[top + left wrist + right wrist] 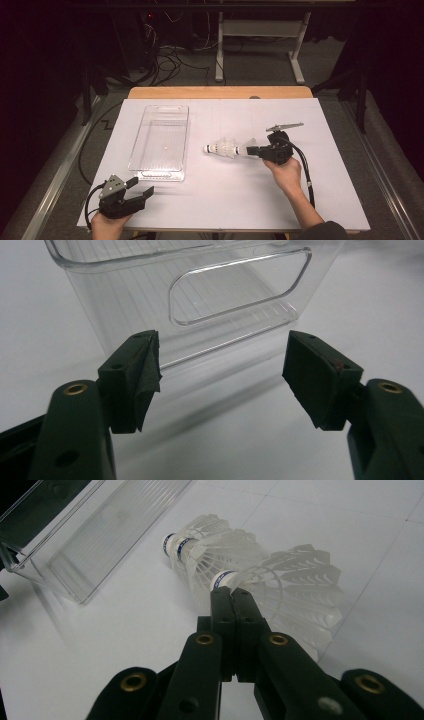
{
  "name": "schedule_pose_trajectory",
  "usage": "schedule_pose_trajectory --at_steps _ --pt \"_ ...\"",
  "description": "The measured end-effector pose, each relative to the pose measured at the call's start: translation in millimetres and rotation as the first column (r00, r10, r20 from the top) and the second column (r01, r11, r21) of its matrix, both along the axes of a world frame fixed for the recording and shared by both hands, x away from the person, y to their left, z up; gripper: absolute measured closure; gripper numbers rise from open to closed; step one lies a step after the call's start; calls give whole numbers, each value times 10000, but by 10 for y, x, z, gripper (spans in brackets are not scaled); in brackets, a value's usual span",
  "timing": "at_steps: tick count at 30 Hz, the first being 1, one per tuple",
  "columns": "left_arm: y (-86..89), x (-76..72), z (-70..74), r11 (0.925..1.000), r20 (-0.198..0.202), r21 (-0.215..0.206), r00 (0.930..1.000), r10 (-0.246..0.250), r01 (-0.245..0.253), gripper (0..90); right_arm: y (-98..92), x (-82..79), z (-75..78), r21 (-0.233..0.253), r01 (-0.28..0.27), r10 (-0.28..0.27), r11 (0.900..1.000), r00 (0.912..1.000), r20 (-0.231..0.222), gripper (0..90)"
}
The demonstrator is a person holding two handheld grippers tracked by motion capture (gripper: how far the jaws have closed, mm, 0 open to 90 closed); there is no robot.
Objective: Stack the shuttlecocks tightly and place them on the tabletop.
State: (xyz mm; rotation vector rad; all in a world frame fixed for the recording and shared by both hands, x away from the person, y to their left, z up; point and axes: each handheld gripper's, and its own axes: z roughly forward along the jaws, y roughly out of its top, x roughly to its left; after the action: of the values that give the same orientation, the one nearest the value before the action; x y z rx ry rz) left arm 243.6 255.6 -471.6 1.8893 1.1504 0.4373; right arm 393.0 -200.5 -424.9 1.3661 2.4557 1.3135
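Three shuttlecocks [227,148] lie nested mid-frame, none binned; my right gripper [231,594] pinches the rear one's feathers; left gripper [222,375] gapes empty; bin [161,141] bare.

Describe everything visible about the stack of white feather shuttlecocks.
The stack of white feather shuttlecocks lies on its side on the white table, right of the clear plastic bin and apart from it. About three are nested, with white corks banded in blue pointing toward the bin. The feather skirts look translucent. The right hand-held gripper is shut on the rearmost shuttlecock's skirt.
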Motion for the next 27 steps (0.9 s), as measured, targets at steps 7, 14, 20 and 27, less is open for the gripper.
schedule_pose_trajectory --at_steps 7,14,20,27 --pt "4 0 0 10000 13 3 10000 5 -5 322 37 31 -12 87 3 -2 10000 10000 -52 900" --pt "4 -1 0 10000 19 2 10000 3 -3 322 71 54 -25 118 -13 14 9999 10000 -65 900" --pt "4 -1 1 10000 19 9 10000 -1 1 322 84 66 -35 187 -3 5 9998 9999 -124 900" --pt "4 0 0 10000 17 9 10000 -1 1 322 110 75 -40 229 -48 51 9997 9999 -138 900"
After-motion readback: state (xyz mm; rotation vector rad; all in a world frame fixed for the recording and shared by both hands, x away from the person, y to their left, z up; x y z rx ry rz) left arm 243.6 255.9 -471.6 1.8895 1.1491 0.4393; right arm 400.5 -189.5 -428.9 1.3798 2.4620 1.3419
